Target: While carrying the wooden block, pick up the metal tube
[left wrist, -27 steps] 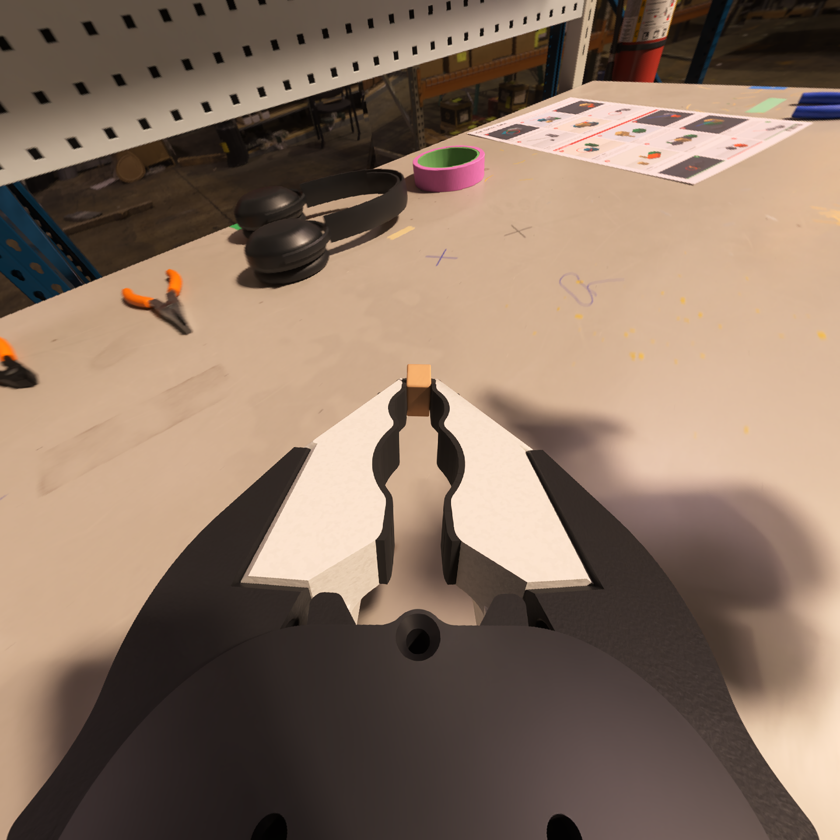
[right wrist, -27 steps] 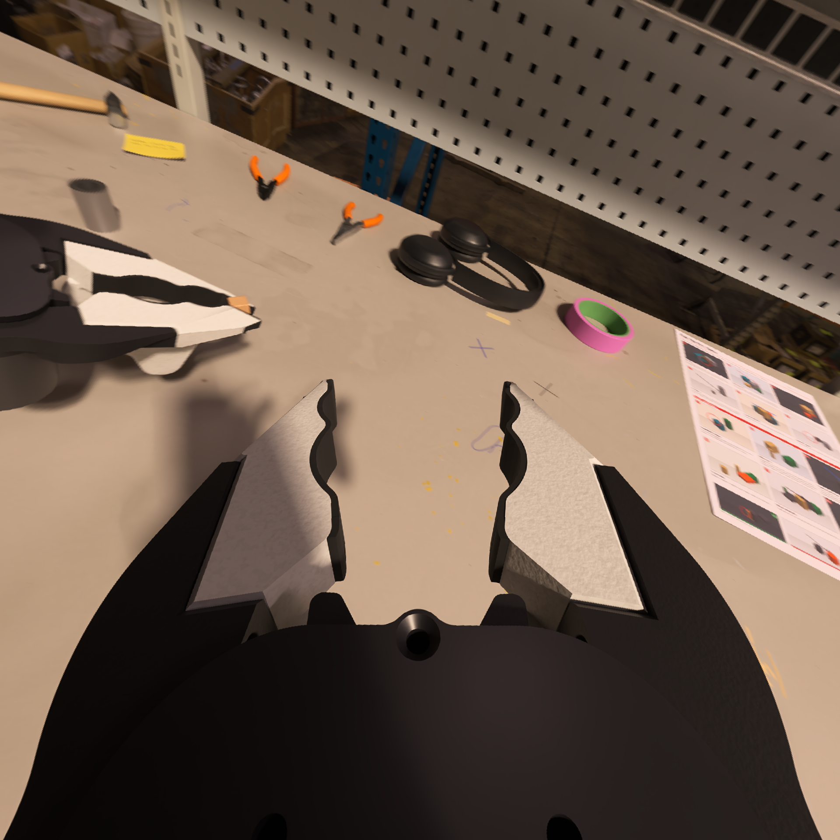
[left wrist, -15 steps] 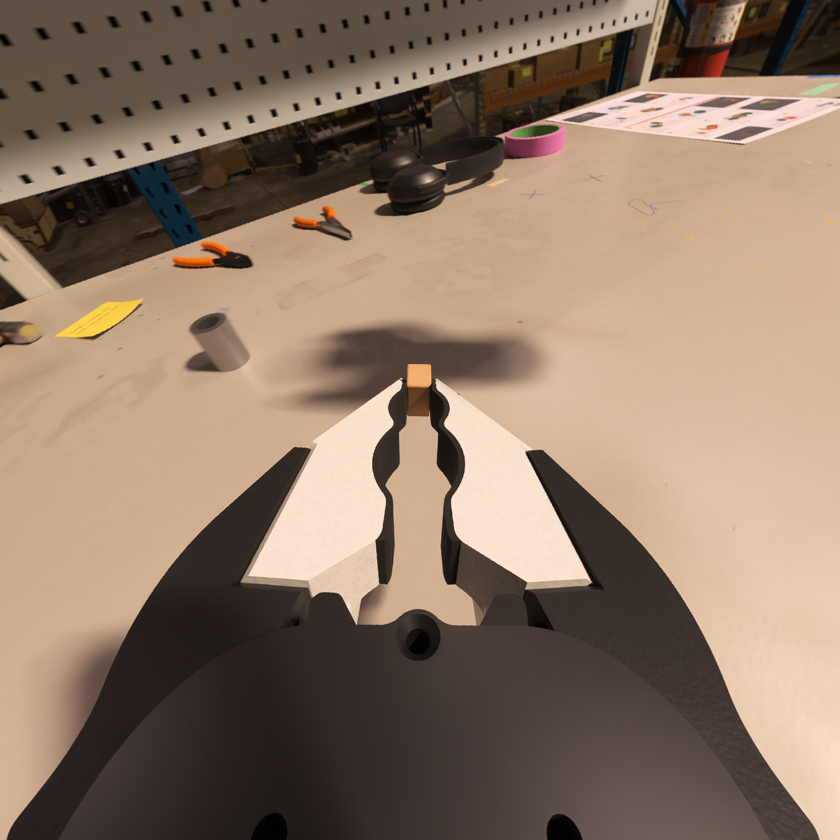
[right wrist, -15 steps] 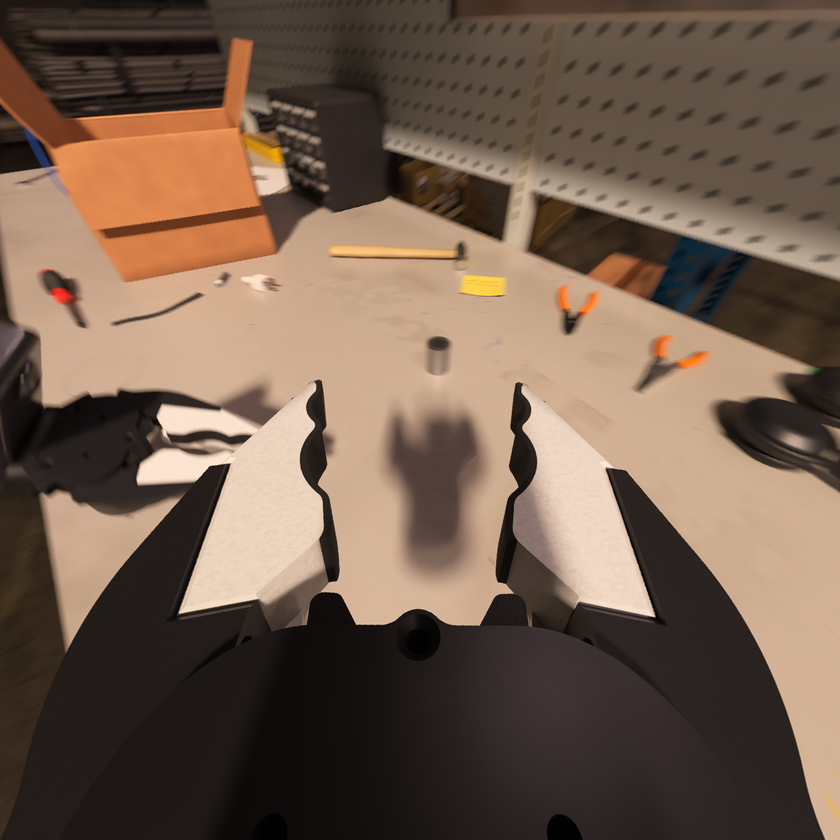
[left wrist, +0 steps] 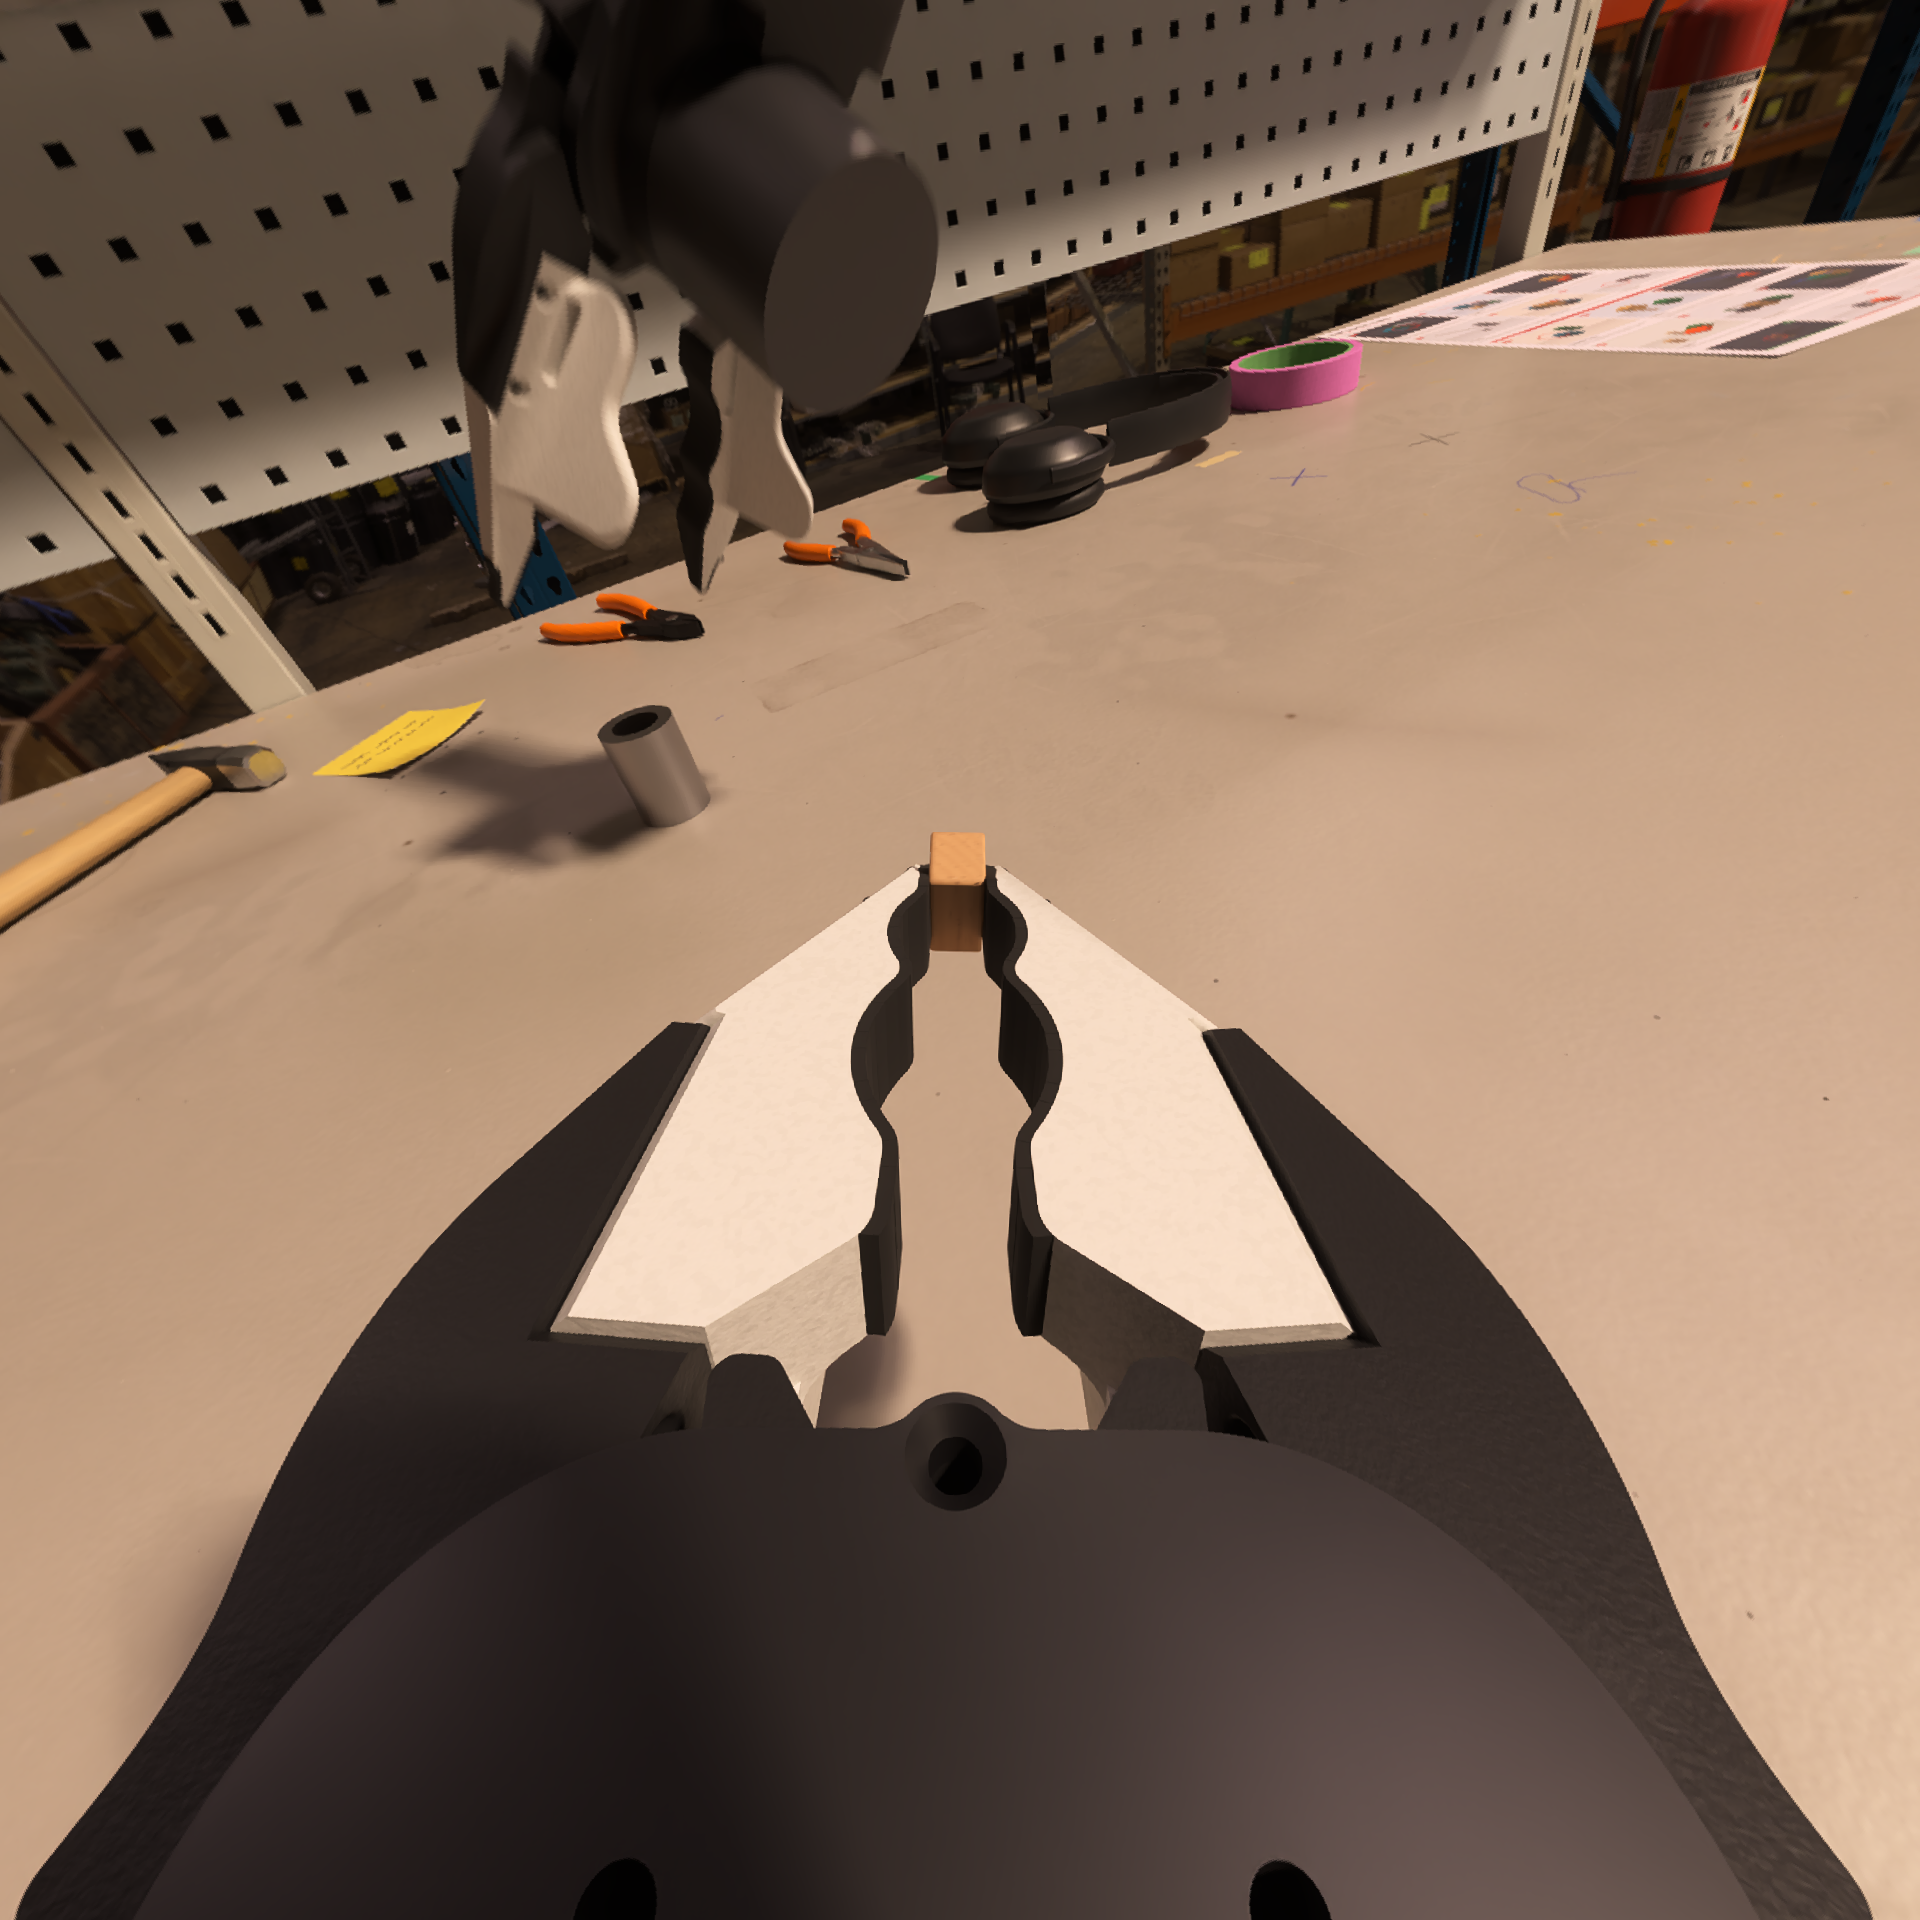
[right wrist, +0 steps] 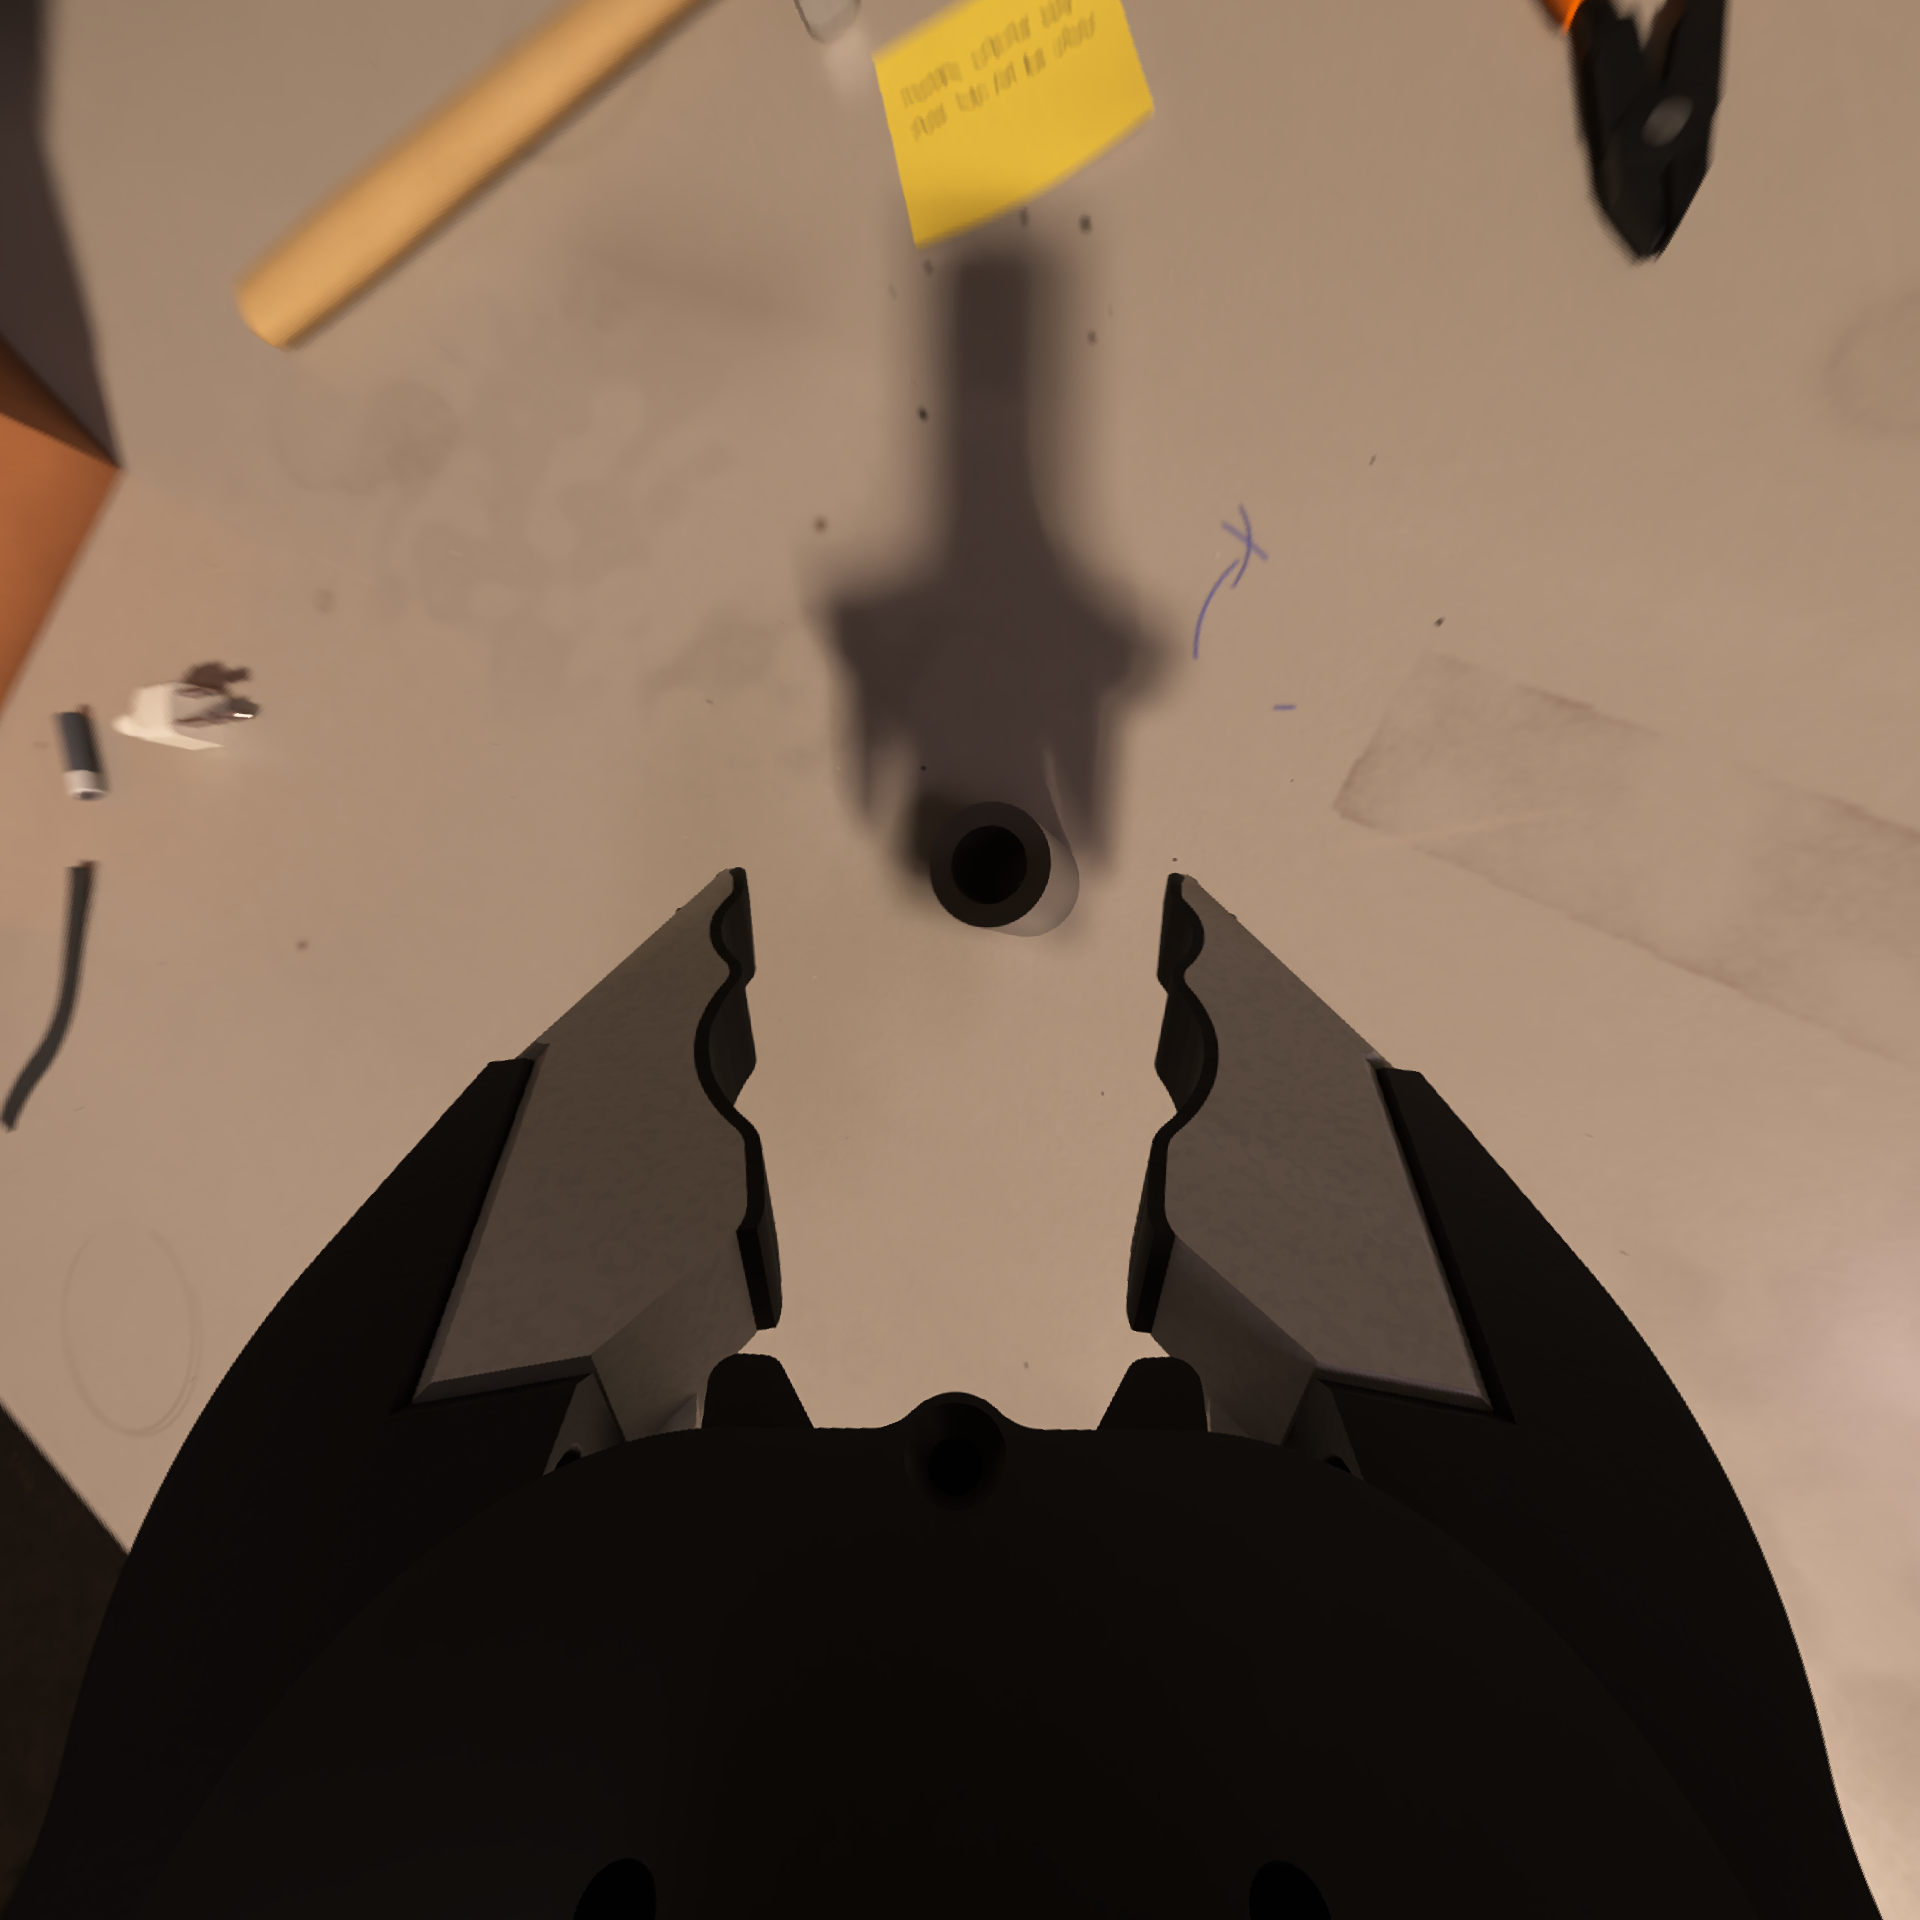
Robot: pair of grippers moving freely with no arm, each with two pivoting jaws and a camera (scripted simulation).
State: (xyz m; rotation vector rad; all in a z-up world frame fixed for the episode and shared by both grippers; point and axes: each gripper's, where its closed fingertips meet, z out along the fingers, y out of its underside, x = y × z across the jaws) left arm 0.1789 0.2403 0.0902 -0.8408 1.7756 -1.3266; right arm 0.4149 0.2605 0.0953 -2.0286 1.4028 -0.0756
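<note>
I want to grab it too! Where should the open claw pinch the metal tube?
Pinch the tube around its round outer wall, coming straight down from above. It stands upright with its hole facing up, and the open right gripper already hangs over it, probably wide enough to straddle it.

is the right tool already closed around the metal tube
No, the right tool is open above the upright metal tube, its fingers clear of it.

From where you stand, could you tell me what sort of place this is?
Probably a workshop bench in a warehouse: a perforated panel backs the table, hand tools like the hammer and pliers lie about, and storage racking stands behind.
</note>
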